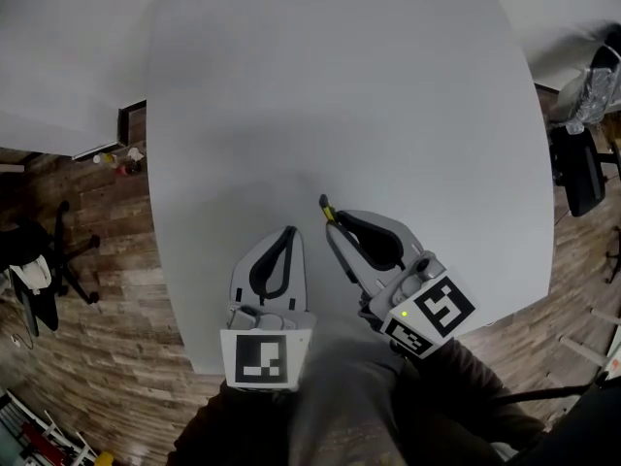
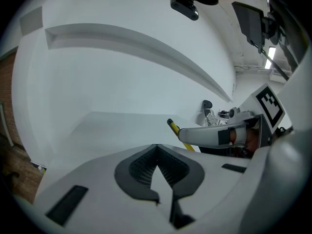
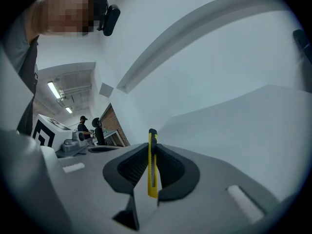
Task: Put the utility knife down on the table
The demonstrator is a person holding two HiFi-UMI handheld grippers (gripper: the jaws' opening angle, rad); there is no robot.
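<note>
A slim yellow utility knife (image 3: pixel 152 165) with a black tip stands pinched between the jaws of my right gripper (image 3: pixel 152 146). In the head view its tip pokes out ahead of the right gripper (image 1: pixel 335 223) as a yellow and black end (image 1: pixel 326 208) over the white table (image 1: pixel 349 95). From the left gripper view the knife (image 2: pixel 174 127) sticks out of the right gripper's grey finger (image 2: pixel 209 134). My left gripper (image 1: pixel 288 233) sits beside it to the left, shut with nothing between its dark pads (image 2: pixel 157 167).
The white table runs far ahead and to both sides of the grippers. Wooden floor lies at the left with a black office chair (image 1: pixel 39 260). Another dark chair (image 1: pixel 582 168) stands past the table's right edge.
</note>
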